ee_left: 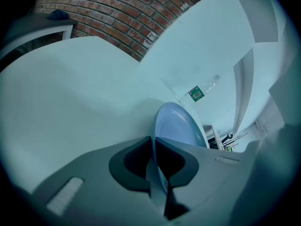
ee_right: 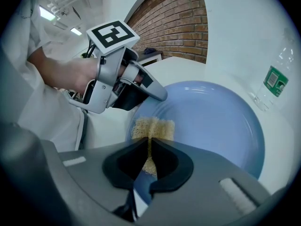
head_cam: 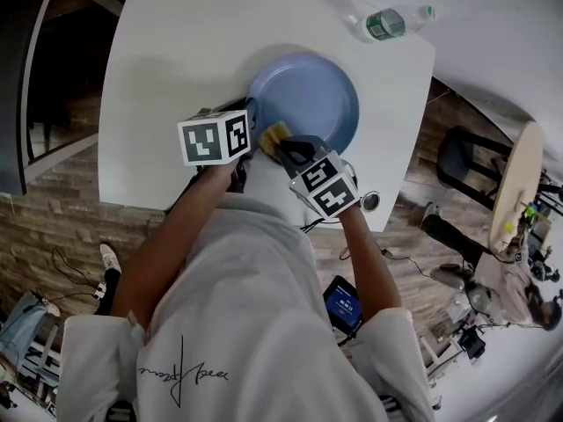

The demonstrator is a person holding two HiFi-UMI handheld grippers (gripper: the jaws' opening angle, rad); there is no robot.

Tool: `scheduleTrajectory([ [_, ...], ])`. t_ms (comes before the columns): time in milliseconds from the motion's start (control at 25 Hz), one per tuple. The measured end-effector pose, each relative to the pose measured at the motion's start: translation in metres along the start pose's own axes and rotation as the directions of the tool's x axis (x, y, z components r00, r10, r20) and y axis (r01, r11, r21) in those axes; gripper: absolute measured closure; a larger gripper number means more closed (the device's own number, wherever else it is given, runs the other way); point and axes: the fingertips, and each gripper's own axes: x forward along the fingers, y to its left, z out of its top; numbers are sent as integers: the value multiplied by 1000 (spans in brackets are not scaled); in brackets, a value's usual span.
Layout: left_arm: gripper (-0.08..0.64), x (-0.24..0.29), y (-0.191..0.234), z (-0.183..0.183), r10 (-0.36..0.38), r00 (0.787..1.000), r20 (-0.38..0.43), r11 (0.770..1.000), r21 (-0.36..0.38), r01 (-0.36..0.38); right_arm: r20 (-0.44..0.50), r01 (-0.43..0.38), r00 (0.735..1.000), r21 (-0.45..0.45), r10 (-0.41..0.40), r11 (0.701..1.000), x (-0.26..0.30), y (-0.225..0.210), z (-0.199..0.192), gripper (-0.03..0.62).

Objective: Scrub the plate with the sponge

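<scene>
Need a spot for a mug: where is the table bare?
Bare: table left of the plate, and the far strip beyond the plate, beside the bottle. Crowded: the plate's near rim, where left claw and right claw with sponge meet.

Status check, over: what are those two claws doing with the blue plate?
Left gripper clamped on plate rim. Right gripper clamped on sponge, sponge against plate near that rim. Bottle lies on the table beyond the plate, nothing blocking.
</scene>
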Motion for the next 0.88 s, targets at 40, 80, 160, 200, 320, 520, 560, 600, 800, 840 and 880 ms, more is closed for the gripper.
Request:
scheduleTrajectory([
  [40,526,0,0,0,0,1000,0,1000,0,0,-3,-2,1000,0,2,1000,0,0,-1,561],
  [80,526,-1,0,0,-1,1000,0,1000,0,1,-3,-6,1000,1,6,1000,-1,1,-1,561],
  [160,526,-3,0,-1,-2,1000,1,1000,1,2,4,-14,1000,-1,14,1000,-1,3,1,561],
  [200,526,-5,0,-2,-2,1000,1,1000,2,2,8,-19,1000,-3,19,1000,-2,4,1,561],
  [320,526,-4,-1,-2,0,1000,0,1000,6,0,3,-32,999,-6,32,999,-4,4,0,561],
  [520,526,-5,-1,-2,-7,1000,-1,1000,10,7,-25,-32,999,-18,32,999,-7,3,-6,561],
  [560,526,-7,1,-2,-3,1000,-1,1000,12,3,-30,-36,999,-21,35,999,-6,5,-6,561],
  [600,526,-8,2,-1,2,1000,0,1000,13,-2,-35,-41,999,-23,40,999,-6,5,-7,561],
  [800,526,-6,-1,-1,5,1000,1,1000,13,-5,-66,-52,997,-38,50,998,-12,0,-13,561],
  [840,528,-5,-1,-1,6,1000,0,1000,14,-6,-74,-52,996,-41,49,998,-12,-1,-15,561],
  [880,528,-5,-1,-1,7,1000,-1,1000,16,-7,-79,-52,996,-44,48,998,-13,-2,-17,561],
])
